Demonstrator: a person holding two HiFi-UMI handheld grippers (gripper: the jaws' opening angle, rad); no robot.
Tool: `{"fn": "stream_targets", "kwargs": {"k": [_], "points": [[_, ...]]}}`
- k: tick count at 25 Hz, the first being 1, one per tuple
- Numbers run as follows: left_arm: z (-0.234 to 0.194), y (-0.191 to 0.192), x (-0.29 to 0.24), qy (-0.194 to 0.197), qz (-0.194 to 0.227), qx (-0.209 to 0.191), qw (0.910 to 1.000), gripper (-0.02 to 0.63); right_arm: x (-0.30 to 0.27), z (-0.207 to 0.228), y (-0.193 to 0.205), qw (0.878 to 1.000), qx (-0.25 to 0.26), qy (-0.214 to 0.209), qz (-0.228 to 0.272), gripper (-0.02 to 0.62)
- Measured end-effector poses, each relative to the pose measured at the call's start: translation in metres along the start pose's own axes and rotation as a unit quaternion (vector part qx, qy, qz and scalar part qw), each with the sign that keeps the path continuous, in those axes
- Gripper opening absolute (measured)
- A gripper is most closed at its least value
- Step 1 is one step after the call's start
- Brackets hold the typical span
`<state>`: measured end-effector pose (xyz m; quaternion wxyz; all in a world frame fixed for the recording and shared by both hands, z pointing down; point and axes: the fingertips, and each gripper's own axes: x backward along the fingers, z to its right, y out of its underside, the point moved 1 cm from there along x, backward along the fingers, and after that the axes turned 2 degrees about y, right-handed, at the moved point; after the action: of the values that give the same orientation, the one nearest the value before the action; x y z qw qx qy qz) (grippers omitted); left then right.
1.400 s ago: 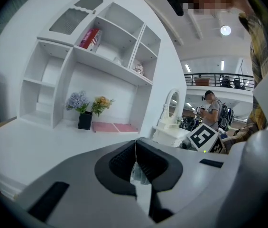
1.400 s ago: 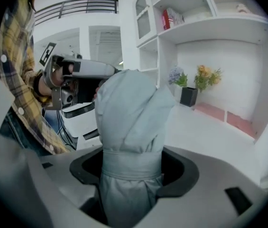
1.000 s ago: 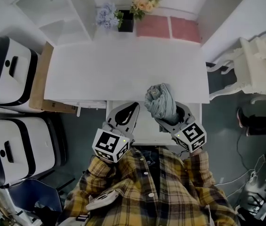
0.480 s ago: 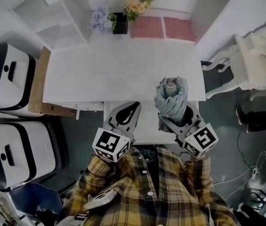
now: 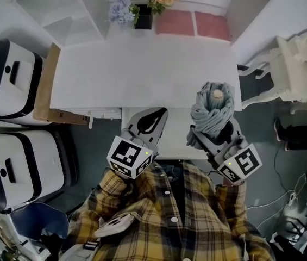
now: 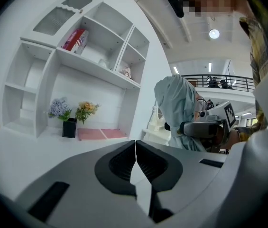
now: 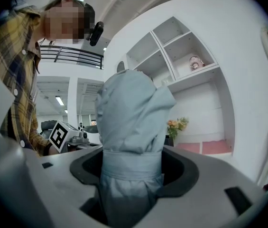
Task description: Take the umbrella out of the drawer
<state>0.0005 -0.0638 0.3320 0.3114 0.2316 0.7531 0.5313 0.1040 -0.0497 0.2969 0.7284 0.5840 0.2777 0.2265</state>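
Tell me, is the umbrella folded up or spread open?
Folded: the umbrella is a strapped grey bundle, clamped in the right hand-held gripper.

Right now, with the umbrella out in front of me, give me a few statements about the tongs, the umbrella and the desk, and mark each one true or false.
1. The right tongs are shut on the umbrella. True.
2. The left tongs are holding something as well. False: their jaws are together with nothing between them.
3. The umbrella lies flat on the desk. False: it stands up in the grip of the right tongs, folded and wrapped.
4. Flowers in a dark vase stand at the far edge of the desk. True.
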Motion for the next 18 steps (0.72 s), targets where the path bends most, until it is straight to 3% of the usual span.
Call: {"fn": "stream_targets", "kwargs": {"k": [18], "points": [[0.017,-0.015,-0.003,0.069,-0.008,-0.021,0.9974,0.023,-0.005,-0.007,-0.005,1.000,0.001,-0.015,0.006,0.311]]}}
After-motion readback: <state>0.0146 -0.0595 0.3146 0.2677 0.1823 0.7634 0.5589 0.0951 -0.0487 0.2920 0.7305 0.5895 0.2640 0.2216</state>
